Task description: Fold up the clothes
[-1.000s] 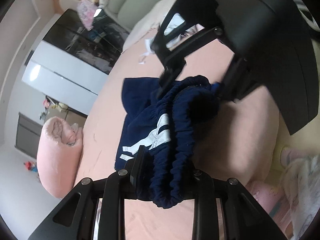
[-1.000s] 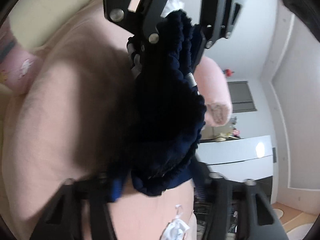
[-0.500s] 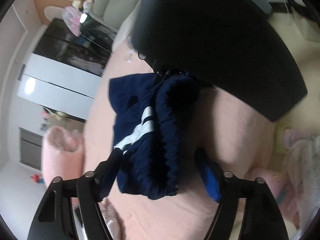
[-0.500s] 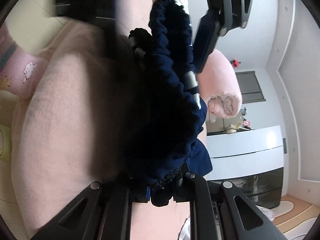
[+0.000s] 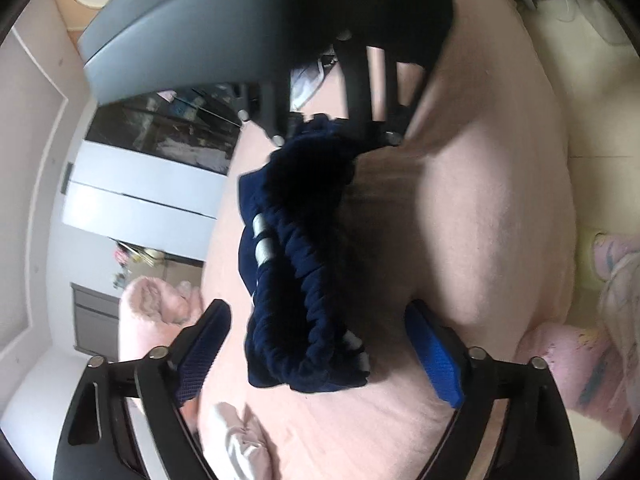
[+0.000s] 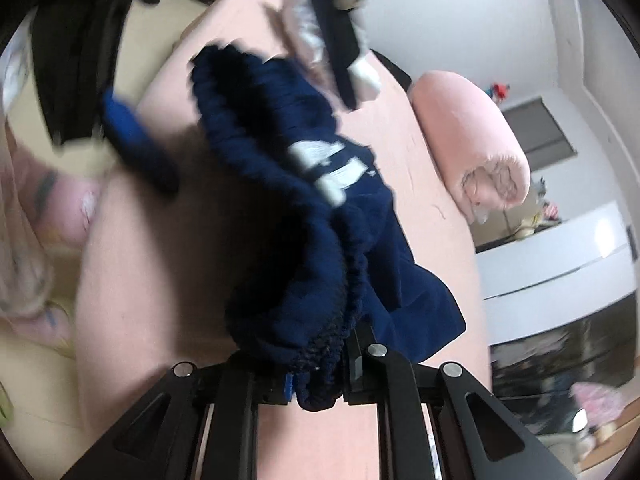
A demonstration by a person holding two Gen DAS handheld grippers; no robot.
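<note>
Navy shorts with a gathered elastic waistband and white stripes hang over the pink bed, one end pinched in my right hand-held gripper, whose jaws are narrow and clamped on the ruffled band. A second ago my left hand-held gripper also gripped the waistband; now its jaws are opening, the two blue ribbed pads standing wide either side of the cloth without touching it. I count one garment, one rolled pink fleece blanket, soft and cylindrical, beside it.
</note>
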